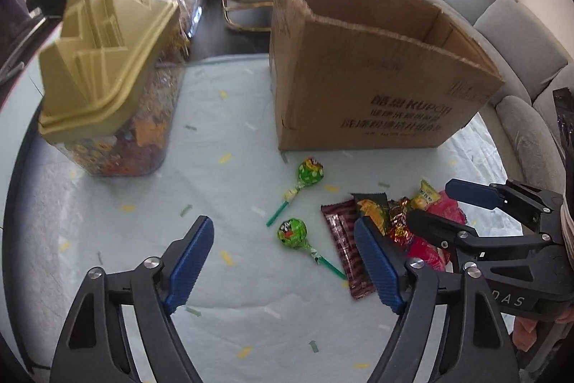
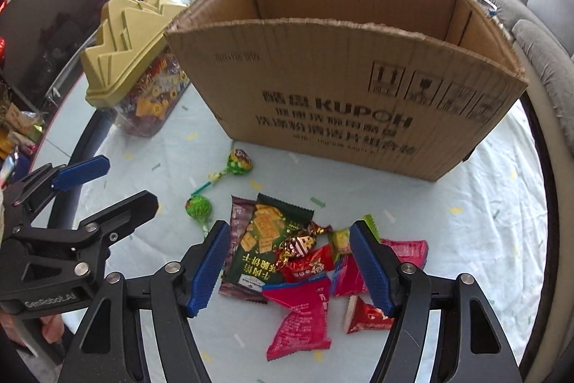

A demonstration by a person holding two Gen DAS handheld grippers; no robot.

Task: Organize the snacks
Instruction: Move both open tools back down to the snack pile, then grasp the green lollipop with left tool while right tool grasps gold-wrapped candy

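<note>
Snacks (image 2: 287, 261) lie heaped mid-table before the open cardboard box (image 2: 344, 103), two lollipops (image 1: 292, 232) beside them with sticks slanting, candy jar (image 1: 118, 117) leftward, my left gripper (image 1: 283, 261) and right gripper (image 2: 290, 261) both gaping, empty.

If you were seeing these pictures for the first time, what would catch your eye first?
The big open brown cardboard box standing at the back of the pale tablecloth. Before it lies a bright heap of red and green snack packets, with two green lollipops to its left. Left of the box stands a clear snack-filled jar with a tan lid.
</note>
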